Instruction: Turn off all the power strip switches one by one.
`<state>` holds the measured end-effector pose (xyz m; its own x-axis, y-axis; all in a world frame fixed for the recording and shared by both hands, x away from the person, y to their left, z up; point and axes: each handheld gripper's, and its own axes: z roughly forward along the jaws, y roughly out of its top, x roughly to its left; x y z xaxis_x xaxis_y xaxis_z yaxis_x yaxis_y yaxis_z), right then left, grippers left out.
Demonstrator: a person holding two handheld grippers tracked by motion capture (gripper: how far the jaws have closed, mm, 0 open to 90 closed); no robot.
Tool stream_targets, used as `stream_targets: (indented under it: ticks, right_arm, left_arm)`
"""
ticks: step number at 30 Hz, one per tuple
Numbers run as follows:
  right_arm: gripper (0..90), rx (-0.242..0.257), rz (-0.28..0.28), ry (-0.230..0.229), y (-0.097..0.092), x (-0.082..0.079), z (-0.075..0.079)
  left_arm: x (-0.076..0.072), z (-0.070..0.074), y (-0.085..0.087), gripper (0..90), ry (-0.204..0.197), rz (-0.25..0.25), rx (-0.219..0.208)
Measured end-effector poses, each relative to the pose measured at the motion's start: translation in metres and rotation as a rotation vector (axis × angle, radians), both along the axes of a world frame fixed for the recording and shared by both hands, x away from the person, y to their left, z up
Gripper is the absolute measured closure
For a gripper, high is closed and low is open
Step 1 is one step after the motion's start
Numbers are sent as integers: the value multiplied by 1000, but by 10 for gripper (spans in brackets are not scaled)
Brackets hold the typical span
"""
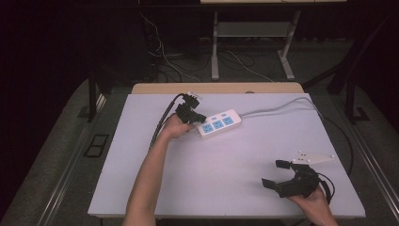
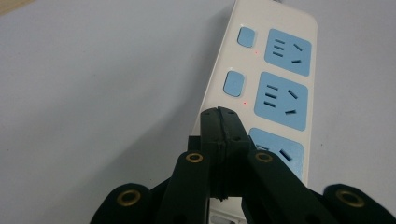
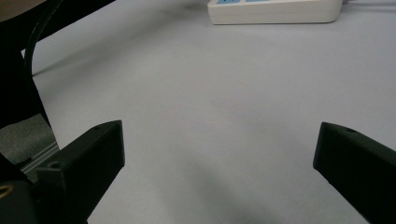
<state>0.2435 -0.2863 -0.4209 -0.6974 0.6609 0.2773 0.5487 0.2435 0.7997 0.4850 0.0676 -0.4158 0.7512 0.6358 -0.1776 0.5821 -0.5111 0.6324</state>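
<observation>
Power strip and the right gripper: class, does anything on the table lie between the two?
Nothing visible does. Bare white table runs from the open right gripper to the power strip. The left gripper, jaws closed, sits at the strip's near end, off that path.

High view: fixed, above the person's near edge, looking forward and down; takes in the whole white table (image 1: pixel 226 155), forearms entering from the bottom, floor and desk legs at the far side. Left gripper view: rides the left gripper (image 2: pixel 223 122), angled down, very close to the power strip (image 2: pixel 280 79) at far centre-left of the table; its black jaws rise from the bottom of the picture, strip running away up-right. Right gripper view: rides the right gripper (image 3: pixel 219 154), low over the near-right tabletop, looking across bare surface toward the far side. All three views share the power strip; in the right gripper view it sits well off at the top edge.
</observation>
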Motion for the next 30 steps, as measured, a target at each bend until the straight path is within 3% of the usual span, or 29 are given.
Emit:
stream_targets:
  ticks: [4,8,18,30]
  right_arm:
    - [18,0,1,-1,0,0,0]
    - [18,0,2,-2,0,0,0]
    - [18,0,1,-1,0,0,0]
    - [18,2,-7,-6,-1,0,1]
  left_arm:
    - [2,-1,2,893,18,7,-18]
    - [0,-1,-1,894,8,9,3]
    - [0,0,-1,893,15,19,2]
    - [-4,0,-3,894,-22,25,18]
